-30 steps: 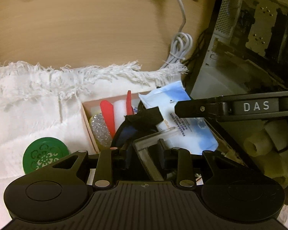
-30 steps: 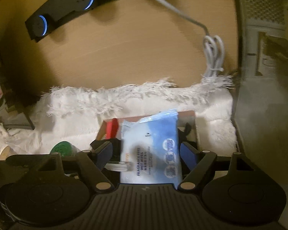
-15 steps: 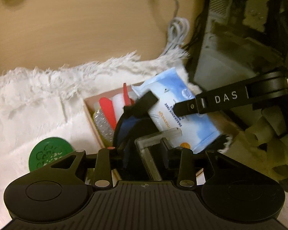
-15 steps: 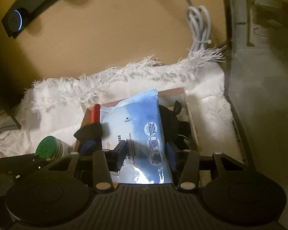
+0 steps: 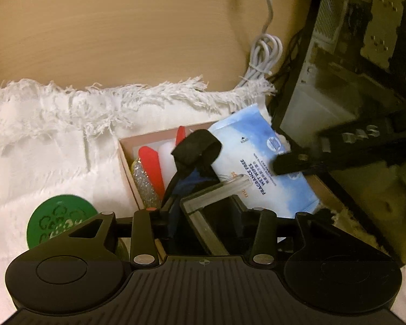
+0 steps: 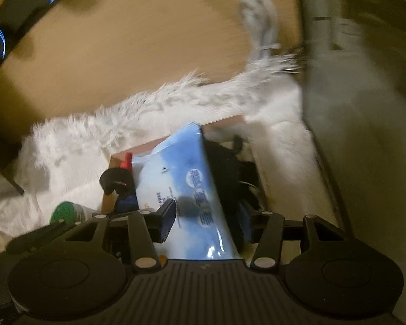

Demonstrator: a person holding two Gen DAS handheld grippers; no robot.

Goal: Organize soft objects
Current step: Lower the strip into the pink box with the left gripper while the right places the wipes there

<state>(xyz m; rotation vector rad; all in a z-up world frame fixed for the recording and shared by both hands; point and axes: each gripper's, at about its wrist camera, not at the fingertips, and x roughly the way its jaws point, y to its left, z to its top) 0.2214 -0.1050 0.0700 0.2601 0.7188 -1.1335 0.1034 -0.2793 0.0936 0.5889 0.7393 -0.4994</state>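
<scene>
A blue wet-wipes pack (image 5: 259, 168) lies tilted over the right half of a shallow cardboard box (image 5: 127, 159) on a white fringed towel (image 5: 54, 135). My right gripper (image 6: 205, 216) is shut on the wipes pack (image 6: 186, 189); its finger shows in the left wrist view (image 5: 292, 163). My left gripper (image 5: 203, 216) is shut on a clear rectangular container (image 5: 211, 195) at the box's near side. Red items (image 5: 151, 165), a glittery piece and a black strap (image 5: 197, 149) lie in the box.
A green round lid (image 5: 59, 223) sits on the towel left of the box. A coiled white cable (image 5: 265, 54) lies on the wooden desk behind. A computer case (image 5: 352, 67) stands close on the right. A black speaker bar (image 6: 19, 21) is at far left.
My right gripper has closed in on the wipes pack and tilted it; the pack now leans to the left in its view. My left gripper has stayed on the clear container.
</scene>
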